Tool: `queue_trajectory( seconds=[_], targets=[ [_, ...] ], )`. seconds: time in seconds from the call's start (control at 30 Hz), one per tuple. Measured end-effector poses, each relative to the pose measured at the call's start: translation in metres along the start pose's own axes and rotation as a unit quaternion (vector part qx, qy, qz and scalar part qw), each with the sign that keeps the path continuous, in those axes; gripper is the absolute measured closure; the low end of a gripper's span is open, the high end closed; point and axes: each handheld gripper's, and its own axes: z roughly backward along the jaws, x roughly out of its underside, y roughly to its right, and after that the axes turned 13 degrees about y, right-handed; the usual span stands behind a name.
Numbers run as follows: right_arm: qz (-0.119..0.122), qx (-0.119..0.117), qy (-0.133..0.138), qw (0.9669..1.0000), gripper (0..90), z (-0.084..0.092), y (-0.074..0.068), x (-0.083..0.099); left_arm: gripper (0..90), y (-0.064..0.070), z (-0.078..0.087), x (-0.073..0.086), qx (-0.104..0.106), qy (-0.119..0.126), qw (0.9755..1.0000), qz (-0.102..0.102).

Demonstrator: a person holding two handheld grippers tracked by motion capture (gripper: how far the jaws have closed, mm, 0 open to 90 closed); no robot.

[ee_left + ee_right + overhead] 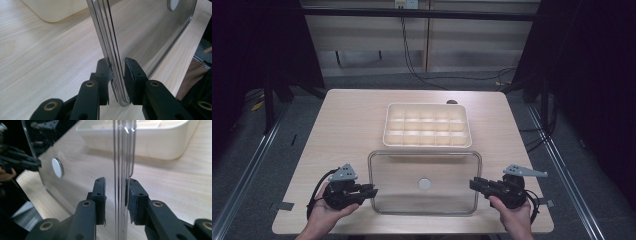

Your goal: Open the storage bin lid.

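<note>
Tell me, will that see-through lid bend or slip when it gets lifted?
The clear lid probably stays stiff: its ribbed rim looks straight between the jaws. It seems light, being thin. Its glossy plastic could slip, so the left gripper and right gripper pinch opposite edges.

The lid (424, 170) at lower centre looks like clear glossy plastic with a matt metal-looking disc (424, 183); the tray (427, 125) above seems smooth cream plastic; the table (347, 125) pale matt wood grain.
</note>
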Motion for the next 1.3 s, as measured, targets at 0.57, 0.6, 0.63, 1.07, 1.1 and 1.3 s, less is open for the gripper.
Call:
queue_trajectory(
  seconds=[0.57,0.6,0.63,1.07,1.1,1.3],
  targets=[
    [0.003,0.007,-0.015,0.9999,69.4,-0.005,0.003,0.008,69.2,0.001,-0.005,0.003,-0.007,-0.006,0.9998,-0.015],
    [0.002,0.007,-0.015,0.9999,69.2,-0.006,0.004,0.009,68.6,0.001,-0.006,0.004,-0.007,-0.009,0.9999,-0.012],
    [0.002,0.007,-0.015,0.9999,69.2,-0.006,0.004,0.009,67.9,0.001,-0.006,0.004,-0.007,-0.009,0.9999,-0.012],
    [-0.009,0.011,-0.033,0.9993,64.4,-0.017,0.008,0.014,63.7,-0.006,-0.014,0.007,-0.001,-0.016,0.9999,0.004],
    [-0.009,0.011,-0.033,0.9993,64.4,-0.017,0.008,0.014,63.7,-0.006,-0.014,0.007,-0.001,-0.016,0.9999,0.004],
    [-0.004,0.017,-0.045,0.9988,61.9,-0.022,0.011,0.015,61.6,-0.008,-0.017,0.008,0.0,-0.029,0.9996,0.006]
  ],
)
